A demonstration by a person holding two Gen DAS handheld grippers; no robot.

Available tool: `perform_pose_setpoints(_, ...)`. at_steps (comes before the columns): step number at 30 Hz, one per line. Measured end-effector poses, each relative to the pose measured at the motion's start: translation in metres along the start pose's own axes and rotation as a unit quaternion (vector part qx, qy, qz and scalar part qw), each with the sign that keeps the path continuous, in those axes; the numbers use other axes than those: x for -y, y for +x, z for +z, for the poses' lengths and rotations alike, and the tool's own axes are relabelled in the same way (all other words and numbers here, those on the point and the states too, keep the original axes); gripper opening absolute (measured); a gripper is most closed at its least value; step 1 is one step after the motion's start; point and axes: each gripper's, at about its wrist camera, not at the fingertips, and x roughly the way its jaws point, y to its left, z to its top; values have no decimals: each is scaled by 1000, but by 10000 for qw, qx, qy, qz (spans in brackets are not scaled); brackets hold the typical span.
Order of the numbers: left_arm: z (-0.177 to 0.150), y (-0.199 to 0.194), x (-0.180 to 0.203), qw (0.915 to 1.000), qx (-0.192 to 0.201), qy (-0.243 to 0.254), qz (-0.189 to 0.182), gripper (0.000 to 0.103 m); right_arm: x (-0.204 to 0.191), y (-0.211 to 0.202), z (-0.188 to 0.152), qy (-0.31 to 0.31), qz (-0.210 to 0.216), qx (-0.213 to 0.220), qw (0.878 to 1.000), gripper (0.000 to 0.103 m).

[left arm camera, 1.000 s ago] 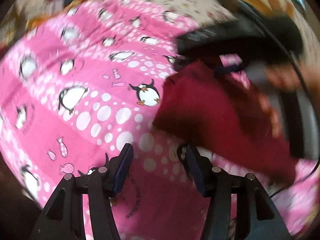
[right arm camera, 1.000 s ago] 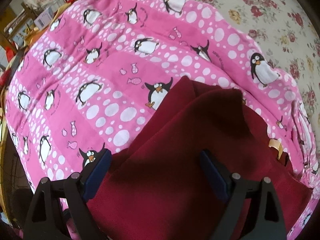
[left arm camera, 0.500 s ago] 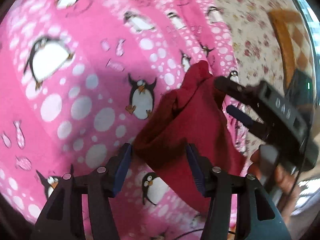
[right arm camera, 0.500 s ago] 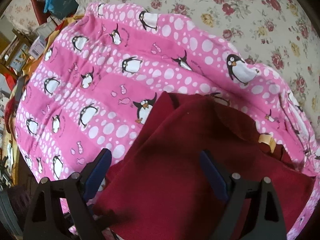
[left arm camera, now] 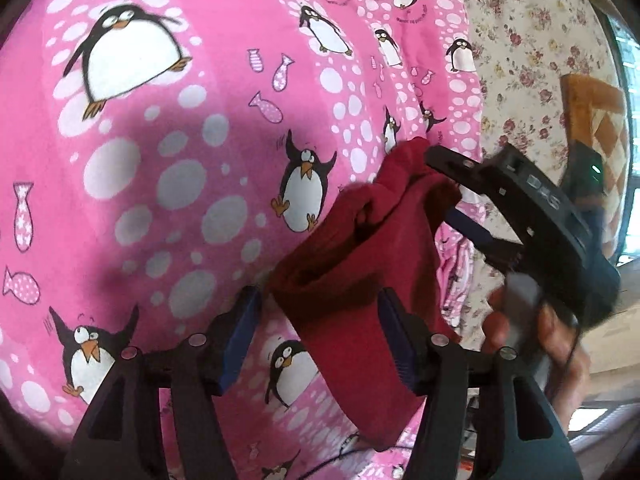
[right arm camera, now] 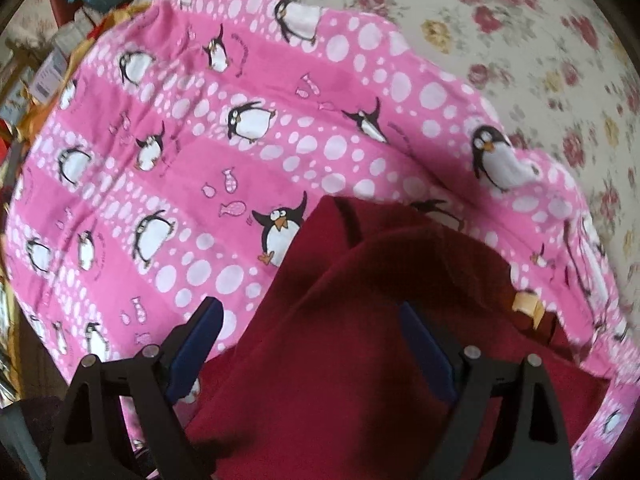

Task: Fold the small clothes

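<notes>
While a second ago flat, red garment (left arm camera: 360, 272) now bunched between both grippers' wide-open fingers.

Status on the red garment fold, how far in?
Early. Done: the dark red garment lies on the pink penguin blanket, partly doubled over. In hand: both open grippers, left gripper and right gripper, straddle its bunched cloth, neither visibly clamped. Left: flatten and finish the folds; it's still rumpled.

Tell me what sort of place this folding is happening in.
Most likely a bedroom at home, on a bed. A pink penguin-print blanket lies spread over a floral bedsheet, with a dark red garment on top. Cluttered household items sit beyond the blanket's far edge.
</notes>
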Motion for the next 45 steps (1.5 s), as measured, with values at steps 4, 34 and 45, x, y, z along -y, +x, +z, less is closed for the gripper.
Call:
perform_pose_setpoints(4,-2,0,-2,9999,-41,-1,-119,41,-7,13,15,-157,-264,-140,9994,92)
perform_pose_setpoints(34,-1,3,-3,9976,-563,105,-400,45,-13,48,32,-158,-900,-835,9923,94)
perform_pose_setpoints(45,-2,6,38,9766,66,2020,741,45,-6,2,31,-180,-765,-624,9949,94)
